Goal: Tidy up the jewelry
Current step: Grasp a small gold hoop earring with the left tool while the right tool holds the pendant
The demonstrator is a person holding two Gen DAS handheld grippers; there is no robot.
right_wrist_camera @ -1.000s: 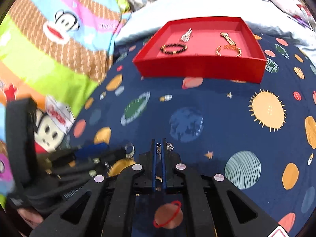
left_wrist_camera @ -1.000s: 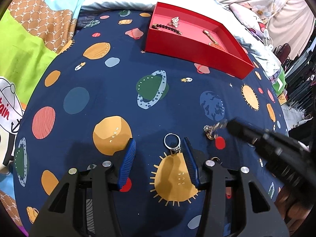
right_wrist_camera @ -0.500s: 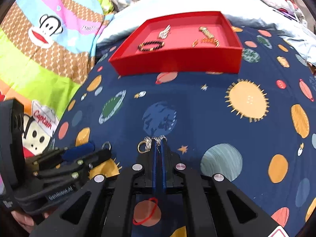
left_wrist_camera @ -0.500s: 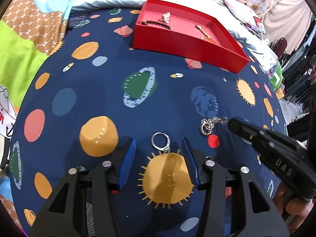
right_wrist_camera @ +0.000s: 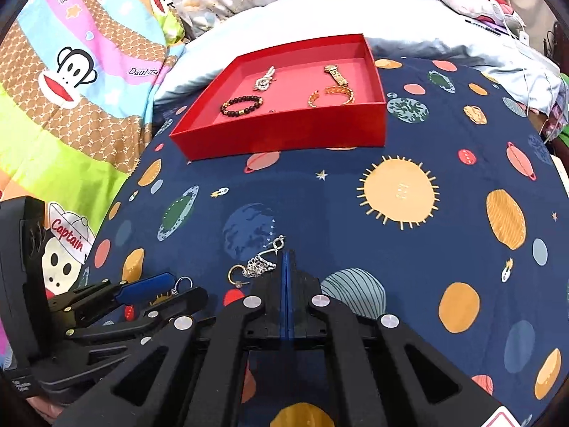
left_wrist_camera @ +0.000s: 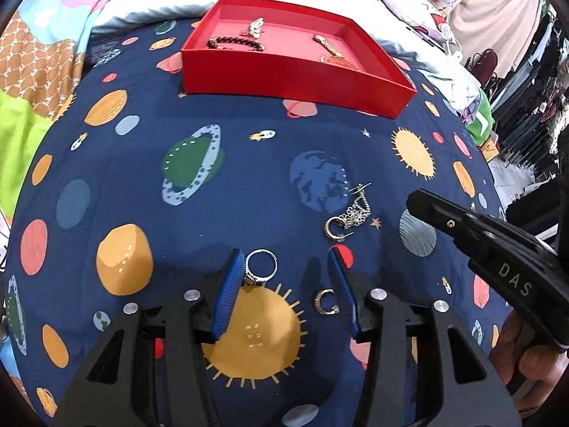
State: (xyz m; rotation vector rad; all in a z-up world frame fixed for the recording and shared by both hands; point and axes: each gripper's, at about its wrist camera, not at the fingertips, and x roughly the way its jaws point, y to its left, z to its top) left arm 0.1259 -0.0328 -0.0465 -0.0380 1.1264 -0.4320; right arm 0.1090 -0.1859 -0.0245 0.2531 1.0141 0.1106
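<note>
A: Where's the silver ring?
B: On the space-print blanket, touching the inner face of one blue pad of the left tool, which stands spread wide. A small hoop earring lies by the other pad.

A: And the right tool?
B: Clenched on nothing, beside the silver dangle earring. The red tray holds a beaded bracelet.

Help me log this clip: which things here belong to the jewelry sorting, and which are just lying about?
Job: red cardboard tray; silver ring with stone; silver filigree earring; small gold hoop; dark beaded bracelet.
Lying about: monkey-print quilt; white pillow.
</note>
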